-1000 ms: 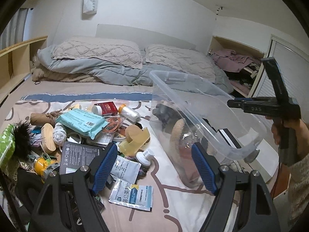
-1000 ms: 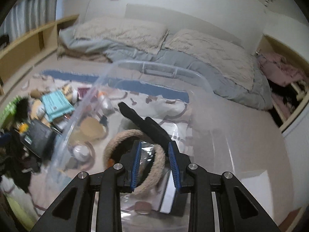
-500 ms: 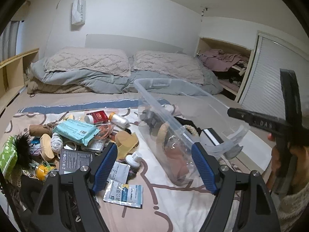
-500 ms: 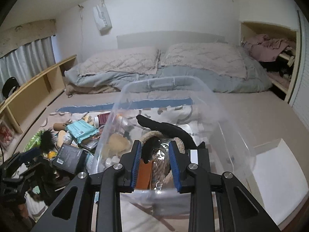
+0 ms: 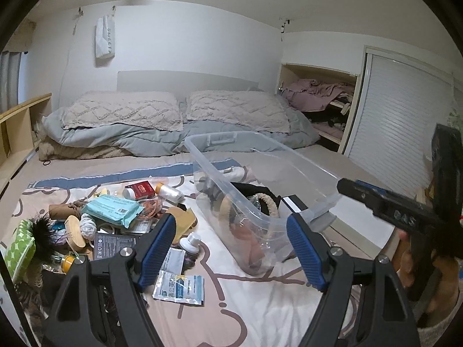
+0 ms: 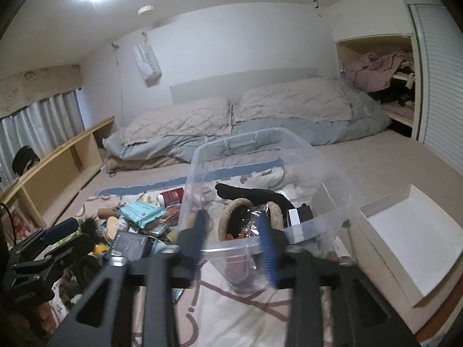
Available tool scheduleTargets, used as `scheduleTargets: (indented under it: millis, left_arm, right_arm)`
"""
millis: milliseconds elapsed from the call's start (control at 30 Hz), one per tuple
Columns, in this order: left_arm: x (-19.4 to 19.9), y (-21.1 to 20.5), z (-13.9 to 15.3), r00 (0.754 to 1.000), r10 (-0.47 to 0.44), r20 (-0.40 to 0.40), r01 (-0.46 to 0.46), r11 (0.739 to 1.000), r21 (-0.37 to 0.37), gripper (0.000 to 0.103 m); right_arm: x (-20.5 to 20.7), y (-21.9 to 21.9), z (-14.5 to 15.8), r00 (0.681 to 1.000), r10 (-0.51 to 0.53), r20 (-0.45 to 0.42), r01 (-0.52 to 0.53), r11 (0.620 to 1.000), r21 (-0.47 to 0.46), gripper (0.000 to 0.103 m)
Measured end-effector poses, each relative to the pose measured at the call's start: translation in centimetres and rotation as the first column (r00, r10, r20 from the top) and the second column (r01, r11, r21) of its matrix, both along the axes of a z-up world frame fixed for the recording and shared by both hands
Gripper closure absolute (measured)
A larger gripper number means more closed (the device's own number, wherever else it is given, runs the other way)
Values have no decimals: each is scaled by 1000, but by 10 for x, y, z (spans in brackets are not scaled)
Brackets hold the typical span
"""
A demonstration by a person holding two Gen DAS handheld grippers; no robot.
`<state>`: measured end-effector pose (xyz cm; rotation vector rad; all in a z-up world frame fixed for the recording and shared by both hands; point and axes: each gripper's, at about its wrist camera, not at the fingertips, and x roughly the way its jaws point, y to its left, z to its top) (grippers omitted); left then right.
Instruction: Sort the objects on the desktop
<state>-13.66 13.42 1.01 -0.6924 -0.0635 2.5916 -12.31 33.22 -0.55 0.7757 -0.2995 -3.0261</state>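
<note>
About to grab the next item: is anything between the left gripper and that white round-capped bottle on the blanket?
Nothing visible. The left gripper, jaws open and empty, looks straight at the white bottle, which lies in the open beside a white sachet, left of the clear bin.

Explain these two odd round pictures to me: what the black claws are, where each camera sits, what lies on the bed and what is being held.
There is no robot. A person carries a two-fingered hand-held gripper in each hand, each with a wide-angle camera looking along its fingers. The left hand-held gripper is open and empty. The right hand-held gripper, blurred in its own view, is opening and grips nothing; the near rim of the clear plastic bin lies in front of it. The bin on the bed holds a fuzzy headband and dark items. Left of it lies a loose pile, including a teal wipes pack and a red box.
</note>
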Motion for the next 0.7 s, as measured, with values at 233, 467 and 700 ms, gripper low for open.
scheduleTargets:
  millis: [233,467,700]
  left_arm:
    - [20,-6,8,999,12,-38,-12,1000,5,10]
    - [38,-20,11,992,71,-102,-73,997,-15,0]
    - [42,-42,8,986,125,-107,-127,992,-14,0]
  right_arm:
    - [33,-15,3,995,-48,-92,52,998,41,5]
    - [54,-19,1,981,-122,-153,133,989,63,0]
    - [66,-25,1,974,-140,-177,154,986,67,0]
